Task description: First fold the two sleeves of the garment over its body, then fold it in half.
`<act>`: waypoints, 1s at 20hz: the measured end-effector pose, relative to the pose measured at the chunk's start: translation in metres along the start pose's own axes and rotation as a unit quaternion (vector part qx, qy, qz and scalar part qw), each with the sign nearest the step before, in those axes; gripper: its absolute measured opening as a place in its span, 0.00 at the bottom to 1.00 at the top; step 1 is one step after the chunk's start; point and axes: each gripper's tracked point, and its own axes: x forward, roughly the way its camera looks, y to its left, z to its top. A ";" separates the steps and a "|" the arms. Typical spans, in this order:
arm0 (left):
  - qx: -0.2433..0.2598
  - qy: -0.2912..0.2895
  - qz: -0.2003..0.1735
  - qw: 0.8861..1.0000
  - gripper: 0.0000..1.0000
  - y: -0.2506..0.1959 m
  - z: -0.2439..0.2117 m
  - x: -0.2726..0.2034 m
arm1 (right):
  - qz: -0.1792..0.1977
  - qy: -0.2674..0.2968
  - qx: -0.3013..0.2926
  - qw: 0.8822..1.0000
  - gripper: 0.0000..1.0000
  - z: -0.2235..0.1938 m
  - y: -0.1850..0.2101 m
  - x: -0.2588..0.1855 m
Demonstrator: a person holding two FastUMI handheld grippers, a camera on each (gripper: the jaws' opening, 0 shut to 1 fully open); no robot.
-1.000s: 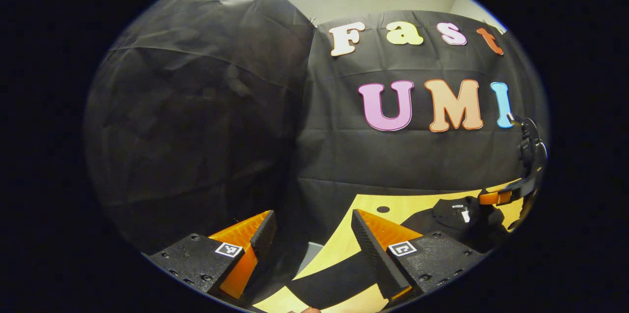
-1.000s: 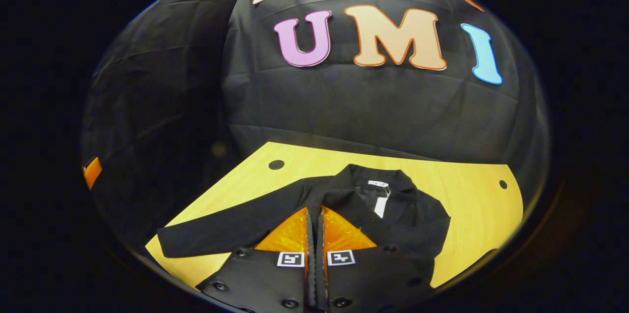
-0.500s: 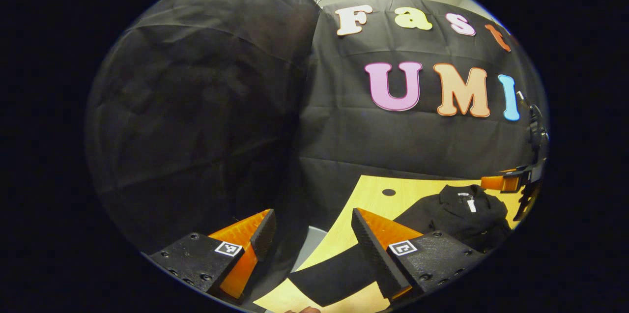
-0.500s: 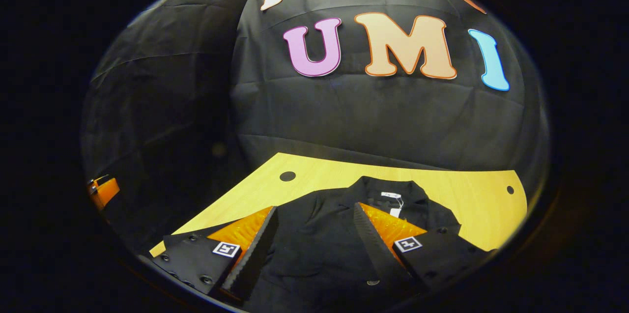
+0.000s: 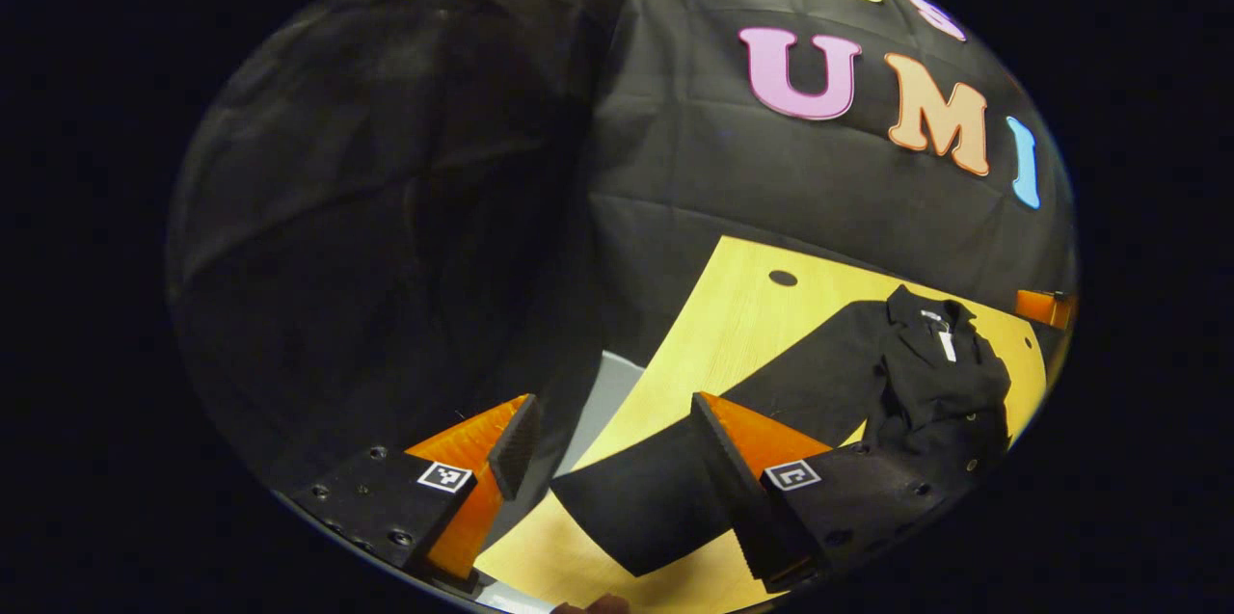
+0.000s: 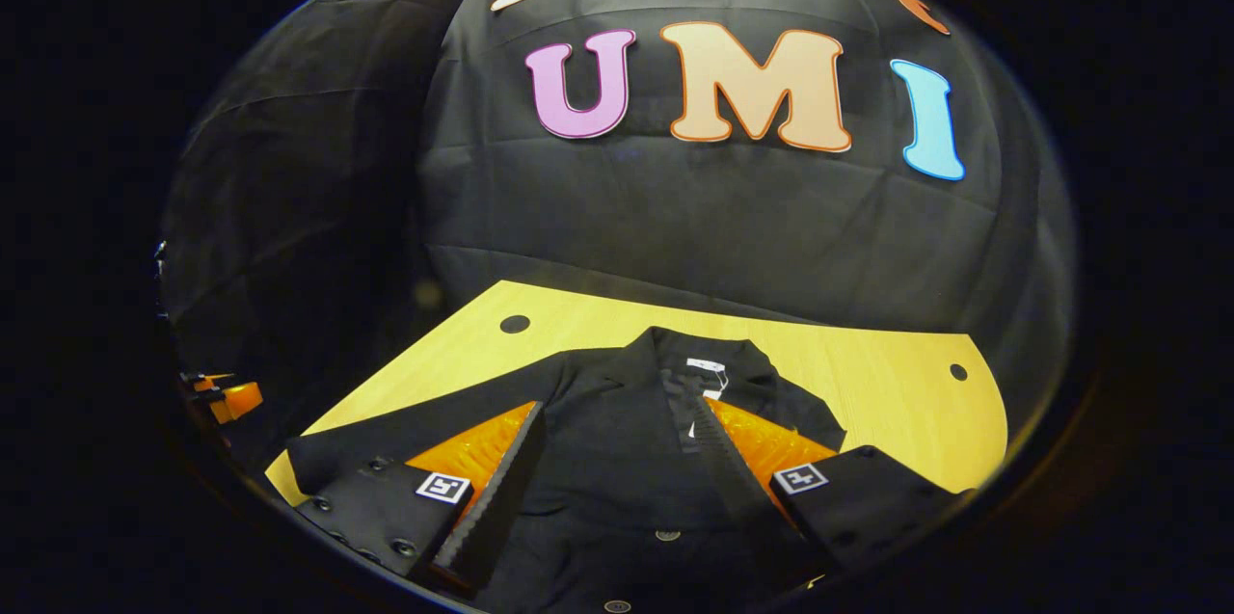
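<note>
Jacket (image 6: 627,440) lay flat on the table (image 6: 868,373), collar toward the booth wall, front buttons up. In the right gripper view the right gripper (image 6: 617,489) hung over the jacket's body, fingers spread wide, nothing between them. No right sleeve lay out to that side; it looked already folded over the body, though black on black made this hard to confirm.

In the left gripper view the left sleeve (image 5: 665,489) stretched out from the shoulder toward the table's near-left edge, lying flat. Left gripper (image 5: 612,479) was poised above its cuff end, fingers spread, one finger (image 5: 742,498) over the sleeve and the other off past the table edge. No grip yet.

Judged step: left sleeve fold. To do it well:
- Lower until both fingers straddle the cuff, then pinch one layer near its end.
- Lift just enough to clear the table.
- Carry it across to the buttons, laying it flat without dragging the body.
- Right gripper could press the body to stop shifting.
</note>
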 end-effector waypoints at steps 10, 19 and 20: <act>-0.012 0.107 0.005 0.994 0.94 0.001 -0.080 0.028 | -0.029 0.017 0.007 0.999 0.98 -0.017 -0.024 -0.016; -0.009 0.140 0.008 0.990 0.99 -0.009 -0.108 0.030 | -0.031 0.014 0.013 0.999 0.98 -0.020 -0.029 -0.023; 0.002 0.139 0.009 0.990 0.97 -0.008 -0.110 0.031 | -0.032 0.014 0.013 0.999 0.98 -0.020 -0.030 -0.024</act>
